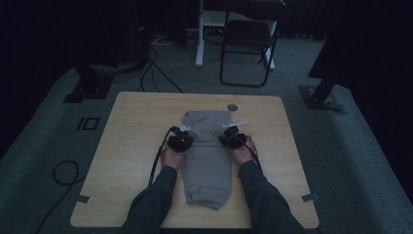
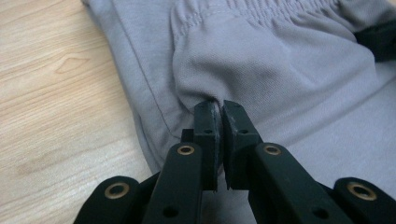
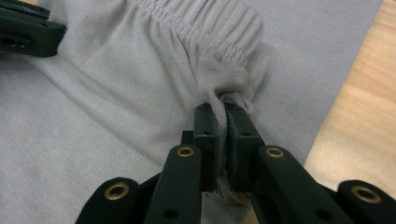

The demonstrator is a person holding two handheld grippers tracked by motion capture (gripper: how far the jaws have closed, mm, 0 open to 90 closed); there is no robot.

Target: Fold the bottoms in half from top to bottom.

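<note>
The room was dim. A light wooden table (image 1: 131, 146) stood on grey carpet (image 1: 44, 146). Beyond the claws, past the table's far edge, a black folding chair (image 1: 247, 44) stood beside a white desk leg (image 1: 199, 39). Dark cables (image 1: 156, 73) trailed across the floor far-left of them.

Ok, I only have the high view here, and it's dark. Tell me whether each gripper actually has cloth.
Observer: The left gripper is shut on a pinch of the grey trousers, below the elastic waistband.
Operator: Now the right one.
Observer: The right gripper is shut on bunched fabric right at the waistband's gathered edge.
Operator: Check the table beside it.
Observer: Bare wooden table shows past the trousers' edge in the right gripper view.
</note>
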